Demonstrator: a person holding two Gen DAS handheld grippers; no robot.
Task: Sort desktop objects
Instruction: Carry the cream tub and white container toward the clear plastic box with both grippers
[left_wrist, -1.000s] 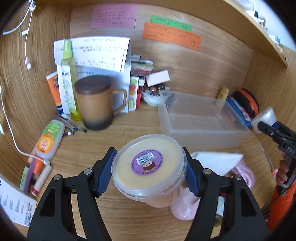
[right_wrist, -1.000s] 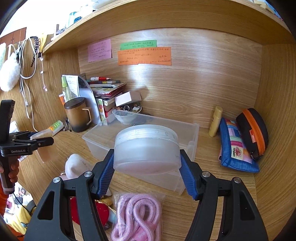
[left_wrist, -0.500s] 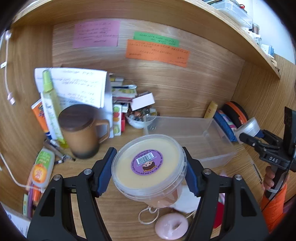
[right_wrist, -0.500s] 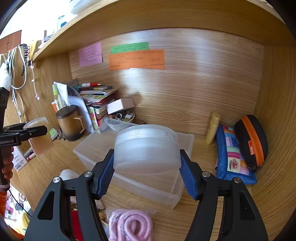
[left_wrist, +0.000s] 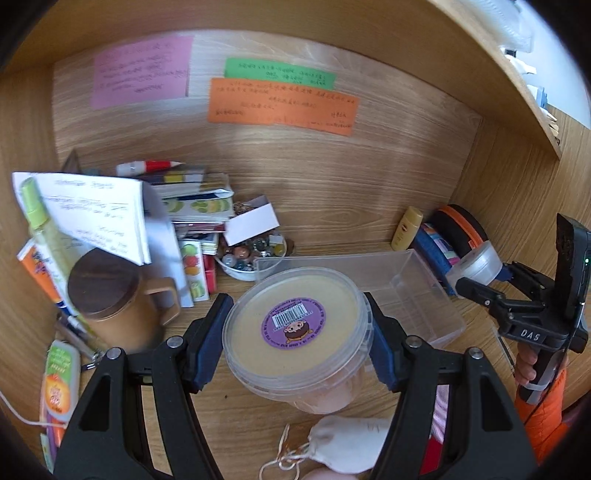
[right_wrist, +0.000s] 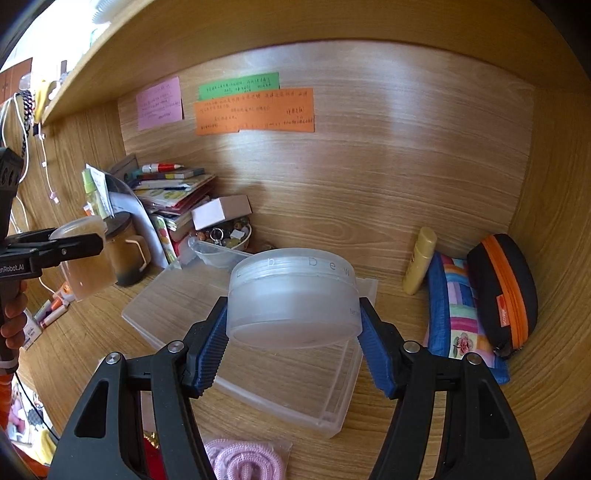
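Not much readable here tbh. The frosted jar (right_wrist: 293, 299) has pale letters round its lid rim, something like "b Dew". The right gripper (left_wrist: 476, 275) body says "DAS" in the left wrist view, and the left gripper (right_wrist: 79, 245) shows "enRobot.AI", cut off at the frame edge. The tub (left_wrist: 295, 328) lid has a purple barcode sticker, print too small. Handwriting on the sticky notes (right_wrist: 255, 110) is illegible.

Lighting: even, warm; daylight enters at your upper corners. Glare: pale sheen on back panel (right_wrist: 388, 122). Distortion: strong fisheye bowing, black vignetted corners. Blur: slight motion softness on papers (left_wrist: 92, 210), left view.
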